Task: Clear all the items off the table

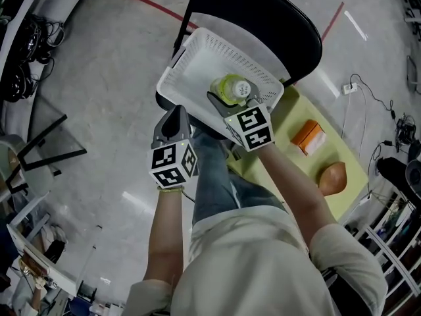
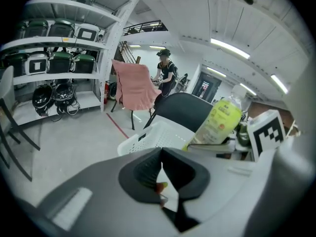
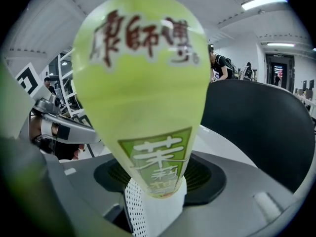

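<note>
A pale green tea bottle (image 1: 231, 88) (image 2: 219, 120) (image 3: 143, 83) hangs over the white perforated basket (image 1: 191, 51) (image 2: 153, 135) (image 3: 148, 211), which rests on a black chair (image 1: 263, 12) (image 3: 256, 127). My right gripper (image 1: 227, 99) (image 3: 158, 181) is shut on the bottle's lower body, bottle roughly upright with its cap end away from the jaws. My left gripper (image 1: 176, 116) (image 2: 160, 174) is shut with nothing visibly held. It points at the basket's near left rim, beside the right gripper.
A yellow-green table (image 1: 296, 157) at the right carries an orange box (image 1: 308, 137) and a brown rounded item (image 1: 332, 178). Metal shelves (image 2: 54, 58) with gear, a pink cloth on a chair (image 2: 133, 85) and a person (image 2: 165, 73) stand farther off. Cables lie on the floor (image 1: 368, 94).
</note>
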Tool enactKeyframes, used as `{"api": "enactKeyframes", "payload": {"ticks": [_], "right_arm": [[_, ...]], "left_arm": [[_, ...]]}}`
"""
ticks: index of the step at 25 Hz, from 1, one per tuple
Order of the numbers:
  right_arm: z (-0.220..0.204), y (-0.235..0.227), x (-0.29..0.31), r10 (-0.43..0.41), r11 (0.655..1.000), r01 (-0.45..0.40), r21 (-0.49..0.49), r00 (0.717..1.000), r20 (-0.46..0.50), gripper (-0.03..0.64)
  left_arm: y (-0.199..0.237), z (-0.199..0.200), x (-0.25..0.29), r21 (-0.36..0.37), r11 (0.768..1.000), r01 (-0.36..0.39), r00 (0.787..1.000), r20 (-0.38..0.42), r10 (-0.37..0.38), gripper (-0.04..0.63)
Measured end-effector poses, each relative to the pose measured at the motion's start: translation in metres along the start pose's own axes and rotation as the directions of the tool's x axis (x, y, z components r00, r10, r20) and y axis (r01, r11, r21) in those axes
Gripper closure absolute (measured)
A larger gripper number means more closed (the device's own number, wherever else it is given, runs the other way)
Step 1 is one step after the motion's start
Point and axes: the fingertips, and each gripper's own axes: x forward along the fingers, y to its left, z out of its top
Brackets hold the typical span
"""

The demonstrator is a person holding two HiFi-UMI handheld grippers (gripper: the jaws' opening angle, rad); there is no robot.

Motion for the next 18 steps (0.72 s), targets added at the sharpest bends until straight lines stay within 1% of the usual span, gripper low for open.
{"api": "enactKeyframes", "payload": {"ticks": [7,11,14,18], "right_arm": [[-0.017,-0.009,0.044,-0.019,1.000,0.020,0.012,1.000,-0.022,0.325],[-0.026,-0.017,0.069,-0.037,0.999,0.037,0.005,0.999,-0.020,0.325],[-0.034,-0.020,0.086,-0.045,0.999,0.045,-0.002,0.998,-0.032,0.325],[-0.047,-0.027,0.109,-0.052,0.999,0.051,-0.007,0.998,-0.044,0.325]], "left_arm": [[0.011,0.000,0.028,-0.007,1.000,0.014,1.000,-0.012,-0.014,0.584],[0.014,-0.002,0.042,-0.024,0.999,0.036,0.999,-0.036,-0.037,0.584],[0.013,-0.003,0.051,-0.009,0.998,0.054,0.997,-0.046,-0.055,0.584],[0.013,-0.006,0.065,-0.005,0.998,0.055,0.996,-0.066,-0.055,0.584]]}}
